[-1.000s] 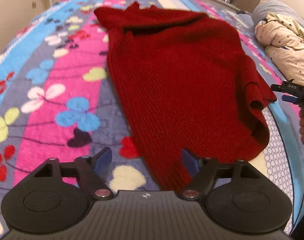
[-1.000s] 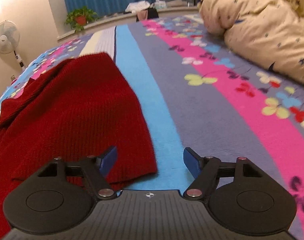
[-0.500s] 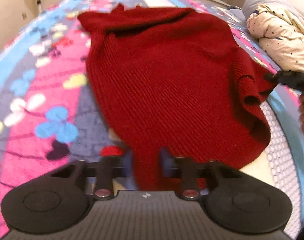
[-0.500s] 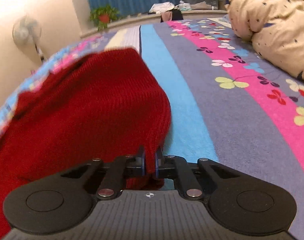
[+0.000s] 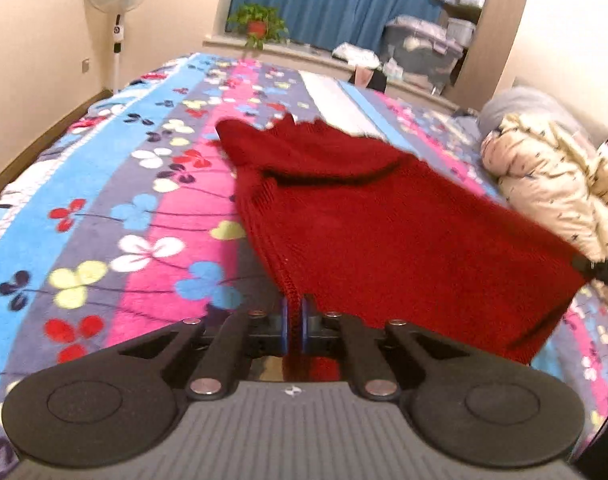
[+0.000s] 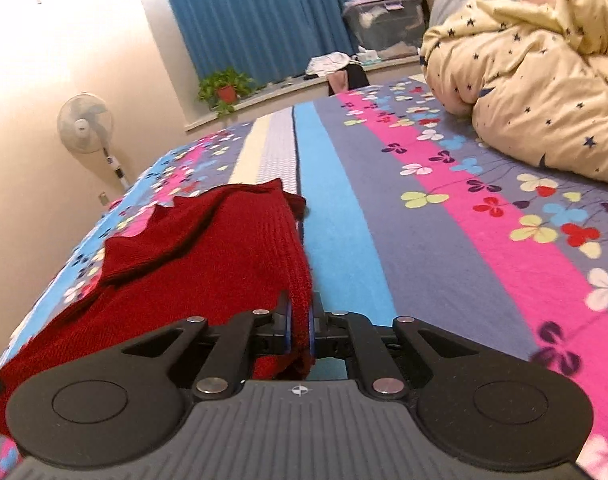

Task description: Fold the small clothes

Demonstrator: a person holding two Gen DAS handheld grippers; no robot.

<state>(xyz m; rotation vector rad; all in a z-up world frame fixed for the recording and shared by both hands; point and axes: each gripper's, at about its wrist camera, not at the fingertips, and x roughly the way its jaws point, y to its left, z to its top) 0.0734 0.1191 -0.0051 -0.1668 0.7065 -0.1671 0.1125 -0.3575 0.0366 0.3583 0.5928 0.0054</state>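
A dark red knitted sweater point(image 5: 383, 220) lies on the flowered bedspread point(image 5: 116, 208), its near hem lifted off the bed. My left gripper point(image 5: 294, 312) is shut on the sweater's near left corner, blue pads pinching the knit edge. My right gripper point(image 6: 300, 320) is shut on the sweater's point(image 6: 208, 260) near right corner, which hangs folded between its pads. In the left wrist view the right gripper's tip point(image 5: 599, 268) shows at the sweater's far right corner. The far end of the sweater with its neck still rests on the bed.
A cream star-print duvet point(image 6: 543, 80) is bunched on the right side of the bed. A standing fan point(image 5: 118, 12), a potted plant point(image 5: 258, 24) on the sill, blue curtains and storage boxes point(image 5: 423, 52) lie beyond the bed.
Both grippers went from open to shut on the sweater's near corners, then rose and tilted up, lifting the hem; more of the room shows now.
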